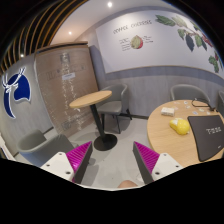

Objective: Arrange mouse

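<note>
A yellow mouse (179,126) lies on a round wooden table (165,131) to the right, beside a dark grey mouse pad (208,137) with white lettering. My gripper (111,157) is open and empty, its magenta pads (79,155) spread wide. It is raised well short of and to the left of the table, with bare floor between the fingers. The mouse is far beyond the right finger.
A small round wooden side table (91,99) on a black pedestal stands ahead in the middle. Grey chairs stand at the left (30,144) and behind the tables (186,93). A wall with a plant poster (160,38) is behind. Grey floor (112,160) lies ahead.
</note>
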Motion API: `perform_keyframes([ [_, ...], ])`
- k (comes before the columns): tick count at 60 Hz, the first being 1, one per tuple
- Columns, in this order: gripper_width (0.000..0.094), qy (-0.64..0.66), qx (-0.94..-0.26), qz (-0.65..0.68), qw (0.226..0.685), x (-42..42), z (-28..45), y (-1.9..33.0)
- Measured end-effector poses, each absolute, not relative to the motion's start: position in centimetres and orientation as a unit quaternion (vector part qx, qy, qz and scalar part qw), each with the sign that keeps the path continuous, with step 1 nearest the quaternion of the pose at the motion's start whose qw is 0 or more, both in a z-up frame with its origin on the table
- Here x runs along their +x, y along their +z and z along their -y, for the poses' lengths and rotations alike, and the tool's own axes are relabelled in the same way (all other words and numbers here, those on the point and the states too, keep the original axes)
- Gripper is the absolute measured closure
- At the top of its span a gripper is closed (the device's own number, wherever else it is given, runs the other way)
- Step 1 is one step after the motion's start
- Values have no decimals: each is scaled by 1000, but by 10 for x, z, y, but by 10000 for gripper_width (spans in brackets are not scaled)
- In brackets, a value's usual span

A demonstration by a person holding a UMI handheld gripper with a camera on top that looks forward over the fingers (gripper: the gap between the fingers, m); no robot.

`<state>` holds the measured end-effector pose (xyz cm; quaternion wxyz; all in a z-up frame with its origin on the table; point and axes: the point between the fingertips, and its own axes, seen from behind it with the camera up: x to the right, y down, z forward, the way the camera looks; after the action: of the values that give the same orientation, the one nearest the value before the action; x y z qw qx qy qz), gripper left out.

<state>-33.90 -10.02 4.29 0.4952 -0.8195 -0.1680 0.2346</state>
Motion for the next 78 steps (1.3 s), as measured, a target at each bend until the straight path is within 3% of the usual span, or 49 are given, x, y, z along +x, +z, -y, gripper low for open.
perform_keyframes([
  [23,95,50,-823,153,544,-177,33,41],
  [35,102,20,-871,139,471,-120,-18,5],
  [55,113,27,-888,145,435,-128,-91,-13],
  [63,208,41,-897,132,419,-132,-112,-19],
  [67,425,51,-897,145,414,-141,-114,-21],
  [78,554,68,-890,143,428,-138,-113,-10],
])
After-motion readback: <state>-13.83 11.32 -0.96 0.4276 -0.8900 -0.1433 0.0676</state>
